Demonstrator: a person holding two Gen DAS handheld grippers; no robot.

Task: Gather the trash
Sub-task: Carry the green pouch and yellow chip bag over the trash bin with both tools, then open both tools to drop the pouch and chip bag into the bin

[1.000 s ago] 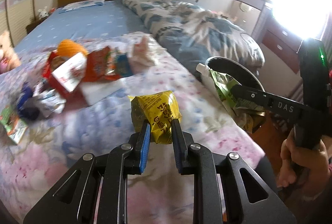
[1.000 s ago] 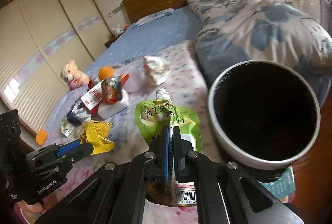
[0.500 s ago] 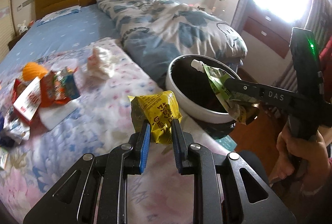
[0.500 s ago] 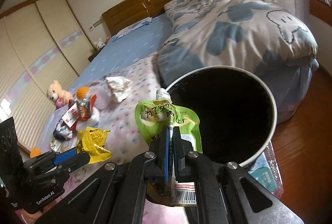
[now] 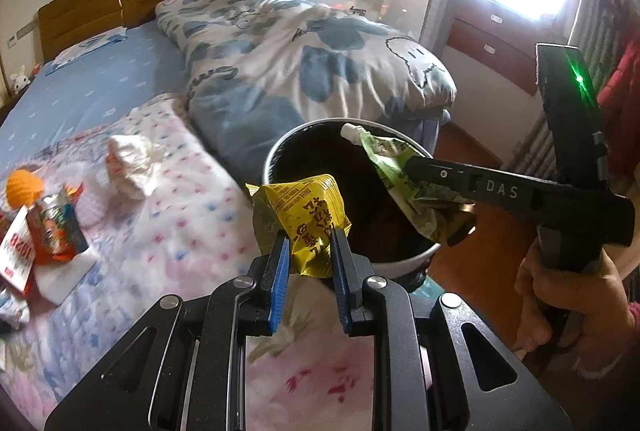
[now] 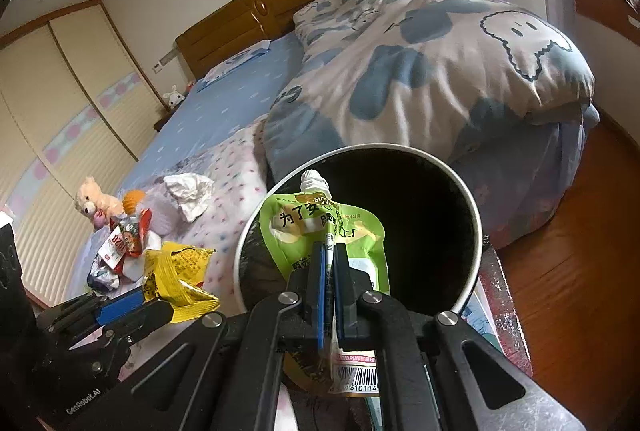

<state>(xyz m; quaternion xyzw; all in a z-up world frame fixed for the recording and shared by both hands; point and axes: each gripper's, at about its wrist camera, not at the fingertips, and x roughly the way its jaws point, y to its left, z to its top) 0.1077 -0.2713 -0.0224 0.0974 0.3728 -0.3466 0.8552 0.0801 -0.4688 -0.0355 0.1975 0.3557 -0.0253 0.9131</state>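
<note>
In the last second I have swung both claws off the bed [image 5: 168,231] toward the bin [image 6: 476,231]; my right claw [image 6: 329,259], clamped on the green pouch [image 6: 320,227], now hangs over its mouth; my left claw [image 5: 308,251] grips the yellow wrapper [image 5: 308,207] just short of the rim; both look ready to drop.

yellow wrapper [image 5: 304,219] | green pouch [image 6: 324,231] | white-rimmed black bin [image 6: 476,231] | blue-and-white cloud-print duvet [image 5: 312,63]
</note>
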